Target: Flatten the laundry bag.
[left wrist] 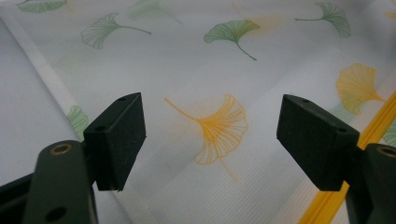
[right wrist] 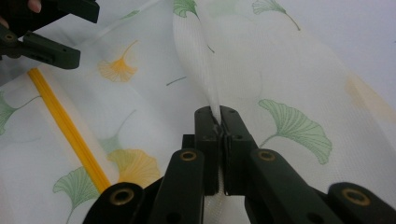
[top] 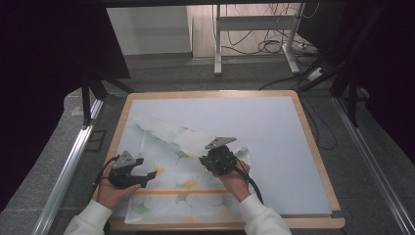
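A fold of the cloth (right wrist: 280, 74) is pinched by the right gripper (right wrist: 219, 116); beside its yellow stripe (right wrist: 70, 130), the left gripper (left wrist: 210, 133) is held wide open, empty.

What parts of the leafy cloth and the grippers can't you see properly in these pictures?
- High view: the right gripper covers the spot where it pinches the cloth, so the grip is hidden.
- High view: the cloth's folded-over flap hides whatever lies under it.
- Left gripper view: the left gripper is open; the picture edges cut off the cloth's edges.
- Right gripper view: the jaws hide the pinched fold's end.
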Available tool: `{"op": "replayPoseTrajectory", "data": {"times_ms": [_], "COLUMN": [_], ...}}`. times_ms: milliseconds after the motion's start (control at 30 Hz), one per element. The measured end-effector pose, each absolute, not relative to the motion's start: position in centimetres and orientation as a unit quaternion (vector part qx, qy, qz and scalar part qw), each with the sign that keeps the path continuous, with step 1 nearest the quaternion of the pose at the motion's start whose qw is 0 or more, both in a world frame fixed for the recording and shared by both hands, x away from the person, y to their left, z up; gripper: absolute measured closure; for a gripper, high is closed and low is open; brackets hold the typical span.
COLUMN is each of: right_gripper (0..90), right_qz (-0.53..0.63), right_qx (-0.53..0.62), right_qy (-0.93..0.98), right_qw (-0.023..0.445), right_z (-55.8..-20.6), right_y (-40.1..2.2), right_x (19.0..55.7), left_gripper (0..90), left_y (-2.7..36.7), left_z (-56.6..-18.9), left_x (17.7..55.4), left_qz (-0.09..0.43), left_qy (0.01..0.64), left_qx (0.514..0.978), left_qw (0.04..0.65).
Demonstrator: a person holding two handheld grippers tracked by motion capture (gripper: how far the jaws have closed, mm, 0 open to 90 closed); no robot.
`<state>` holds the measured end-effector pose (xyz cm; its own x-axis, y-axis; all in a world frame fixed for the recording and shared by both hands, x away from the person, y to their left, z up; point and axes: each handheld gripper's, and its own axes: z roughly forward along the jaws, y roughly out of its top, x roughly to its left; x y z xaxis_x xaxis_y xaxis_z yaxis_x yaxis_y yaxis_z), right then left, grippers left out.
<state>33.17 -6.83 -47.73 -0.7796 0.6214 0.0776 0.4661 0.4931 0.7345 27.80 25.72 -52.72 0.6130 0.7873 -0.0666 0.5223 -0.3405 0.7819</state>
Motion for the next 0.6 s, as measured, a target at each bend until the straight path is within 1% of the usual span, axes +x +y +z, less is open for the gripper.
{"op": "replayPoseTrajectory", "data": {"times_ms": [600], "right_gripper": [86.3], "right_qz": [0.404], "right_qx": [0.339], "right_qy": [0.843], "right_qw": [0.111], "right_z": [-46.8], "right_y": [-8.5], "right_x": [35.9], "left_gripper": [23.7], "left_y": [25.6], "left_z": [-52.6], "left_x": [27.8], "left_qz": [0.165], "left_qy": [0.407], "left_qx": [0.801], "left_qw": [0.407]}}
